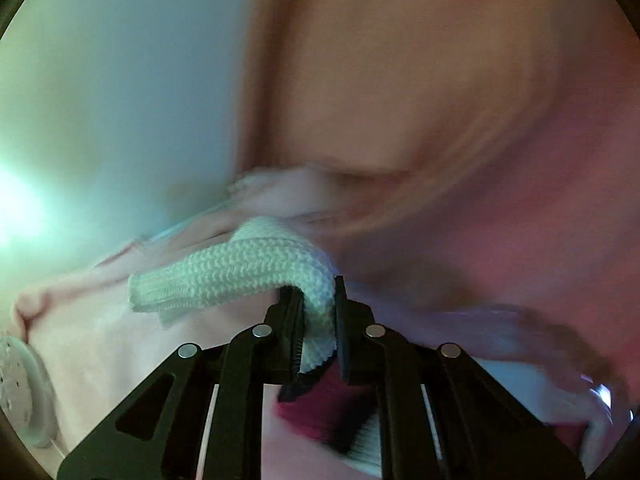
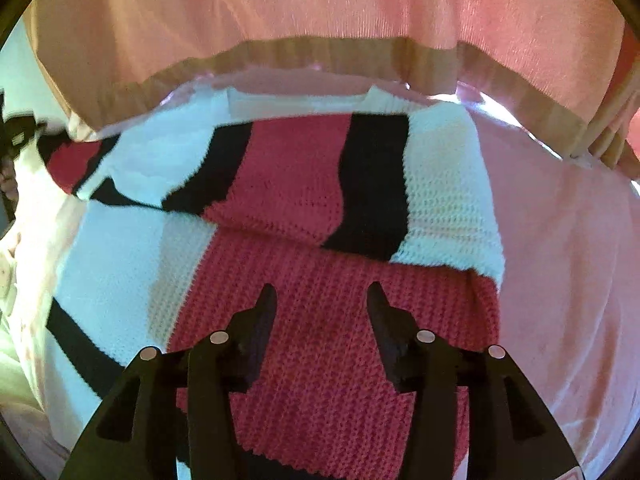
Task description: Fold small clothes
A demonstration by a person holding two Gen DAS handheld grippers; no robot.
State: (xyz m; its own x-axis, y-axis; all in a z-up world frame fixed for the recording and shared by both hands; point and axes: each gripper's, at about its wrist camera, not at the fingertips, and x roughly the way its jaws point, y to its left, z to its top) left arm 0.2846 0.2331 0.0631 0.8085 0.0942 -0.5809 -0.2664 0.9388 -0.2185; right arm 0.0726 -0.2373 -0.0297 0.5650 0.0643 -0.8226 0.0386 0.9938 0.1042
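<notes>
A small knitted sweater [image 2: 304,208] with red, black and white stripes lies on a pink sheet [image 2: 560,280]. Part of it is folded over itself across the middle of the right wrist view. My right gripper [image 2: 322,300] is open and empty, just above the red band. My left gripper [image 1: 318,312] is shut on a white knitted edge of the sweater [image 1: 232,272] and holds it up. Red and black knit [image 1: 316,412] shows below its fingers. The left wrist view is motion-blurred.
A pink curtain or cloth [image 2: 320,8] with a tan hem hangs behind the sweater. A white round object with holes [image 1: 20,392] sits at the far left edge of the left wrist view. Bright light comes from the left.
</notes>
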